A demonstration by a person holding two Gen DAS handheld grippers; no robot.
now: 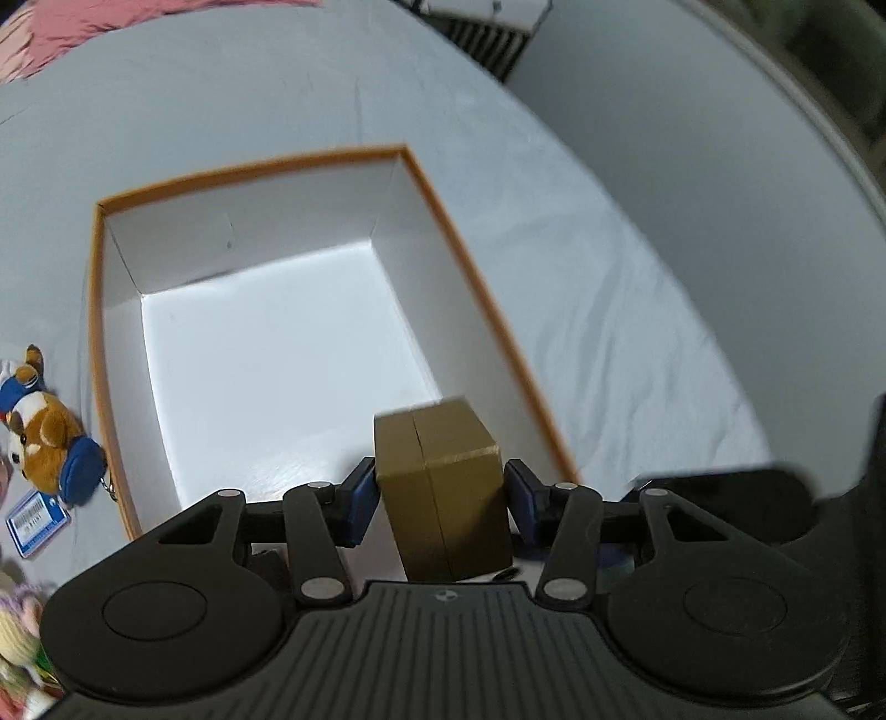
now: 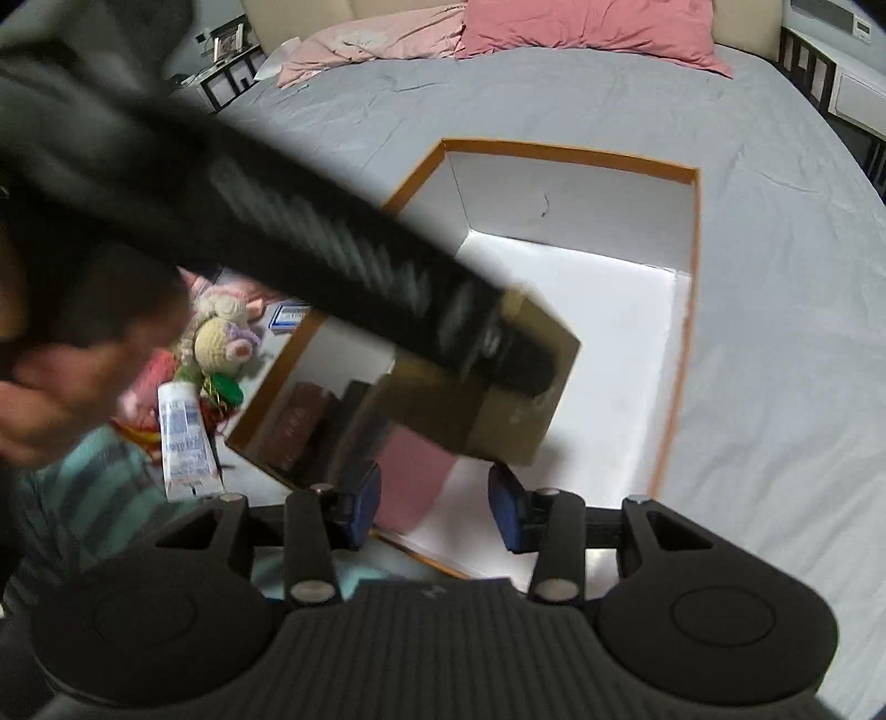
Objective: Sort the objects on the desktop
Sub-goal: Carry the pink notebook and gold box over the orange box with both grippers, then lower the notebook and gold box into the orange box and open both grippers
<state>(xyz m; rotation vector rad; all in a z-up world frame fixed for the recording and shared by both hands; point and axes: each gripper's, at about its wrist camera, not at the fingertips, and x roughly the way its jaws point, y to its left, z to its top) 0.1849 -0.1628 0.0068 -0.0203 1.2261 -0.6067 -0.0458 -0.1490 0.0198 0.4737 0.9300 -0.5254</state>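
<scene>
A grey bedsheet [image 2: 775, 332] spreads beneath an open storage box [image 1: 476, 288] with an orange rim and white inner walls, pink pillows [image 2: 587, 25] lying at the far end of the bed; beside the box's left wall sit a brown-and-white plush dog keyring [image 1: 41, 437] with a blue-and-white tag [image 1: 36, 523], and, seen from the right wrist camera, a pale crocheted toy [image 2: 221, 343], a green round piece [image 2: 227, 390] and a white tube [image 2: 185, 443] with blue print; a dark brown item [image 2: 293, 432] rests on the box's floor near its left corner, next to a pink patch [image 2: 415, 476] too blurred to identify; the left gripper's black, blurred body stretches diagonally across the right wrist view, hiding much of the box's left side, with the person's hand [image 2: 61, 382] gripping it at the frame's left edge; the left gripper [image 1: 440, 493] pinches a small gold box [image 1: 443, 487] between its blue pads [image 1: 362, 498], holding it above the storage box's near right area; the gold box is matte and cube-like, with a seam running around it, tilted in the grip; the right gripper [image 2: 434, 504] hovers over the near edge of the storage box, its jaws spread apart with nothing between them
</scene>
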